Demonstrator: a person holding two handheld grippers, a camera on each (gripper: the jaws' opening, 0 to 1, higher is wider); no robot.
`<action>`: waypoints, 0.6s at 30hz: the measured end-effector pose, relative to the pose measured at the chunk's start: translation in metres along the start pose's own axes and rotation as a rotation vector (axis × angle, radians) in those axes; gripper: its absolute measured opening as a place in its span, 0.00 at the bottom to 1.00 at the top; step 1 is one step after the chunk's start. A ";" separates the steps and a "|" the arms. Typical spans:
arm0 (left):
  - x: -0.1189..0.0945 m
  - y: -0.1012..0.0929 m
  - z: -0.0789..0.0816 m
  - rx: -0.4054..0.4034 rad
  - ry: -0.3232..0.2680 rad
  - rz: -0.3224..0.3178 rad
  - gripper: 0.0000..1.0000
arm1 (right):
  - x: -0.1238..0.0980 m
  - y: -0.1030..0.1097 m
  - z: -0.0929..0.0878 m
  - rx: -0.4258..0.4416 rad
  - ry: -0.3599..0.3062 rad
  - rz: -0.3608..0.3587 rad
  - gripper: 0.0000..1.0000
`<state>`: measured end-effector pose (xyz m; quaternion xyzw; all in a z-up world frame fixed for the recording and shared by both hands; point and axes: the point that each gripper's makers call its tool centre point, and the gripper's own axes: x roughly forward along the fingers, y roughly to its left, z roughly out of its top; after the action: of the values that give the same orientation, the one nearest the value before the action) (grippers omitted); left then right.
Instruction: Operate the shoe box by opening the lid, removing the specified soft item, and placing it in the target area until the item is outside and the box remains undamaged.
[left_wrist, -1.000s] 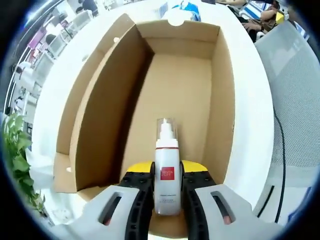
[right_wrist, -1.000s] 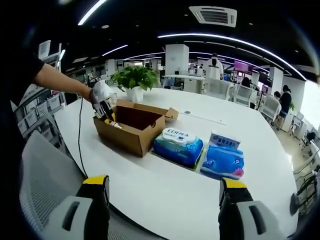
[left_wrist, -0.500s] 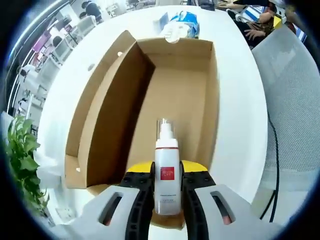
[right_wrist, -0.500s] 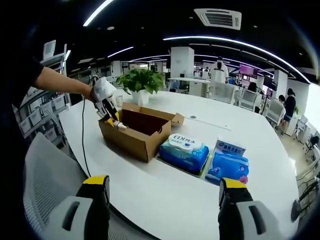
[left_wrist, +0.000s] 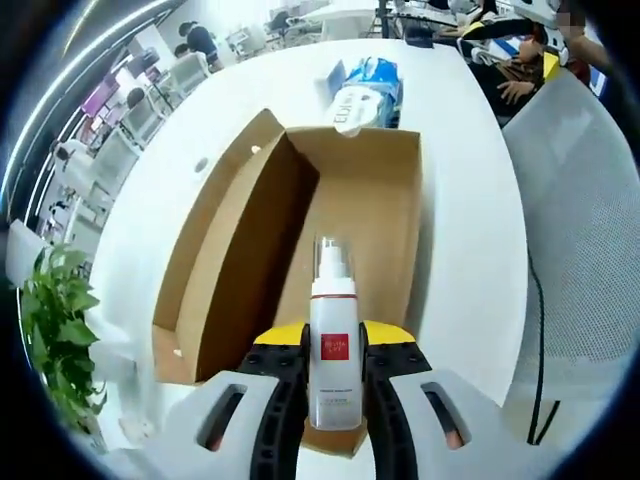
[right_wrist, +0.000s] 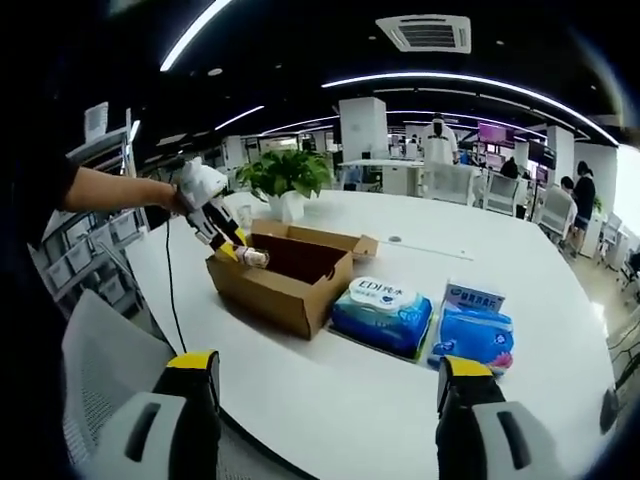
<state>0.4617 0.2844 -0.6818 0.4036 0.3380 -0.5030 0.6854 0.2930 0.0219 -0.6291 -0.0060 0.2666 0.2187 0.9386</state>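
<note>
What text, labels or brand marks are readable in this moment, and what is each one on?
"EDI...": partly legible on the white lid label of the wet-wipes pack; the rest is too small.
Red label on the white bottle held in the left gripper: white lettering, too blurred to read; grey lines beneath are also unreadable.
Blue tissue pack: printing on its top, too small to read.
Cardboard box: no text visible.

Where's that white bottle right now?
The white bottle is clamped in the left gripper, above the open cardboard box's near end.
</note>
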 end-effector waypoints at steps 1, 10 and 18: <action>-0.001 -0.002 0.004 0.004 -0.012 -0.002 0.18 | 0.000 0.000 0.001 0.005 -0.003 0.002 0.88; -0.009 -0.009 0.019 0.033 -0.056 0.006 0.18 | 0.003 0.005 0.003 0.030 -0.009 0.018 0.84; -0.014 -0.017 0.030 0.049 -0.094 0.009 0.18 | 0.007 0.015 0.005 0.048 -0.014 0.046 0.78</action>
<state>0.4428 0.2604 -0.6595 0.3977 0.2909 -0.5265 0.6928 0.2944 0.0392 -0.6265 0.0240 0.2653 0.2337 0.9351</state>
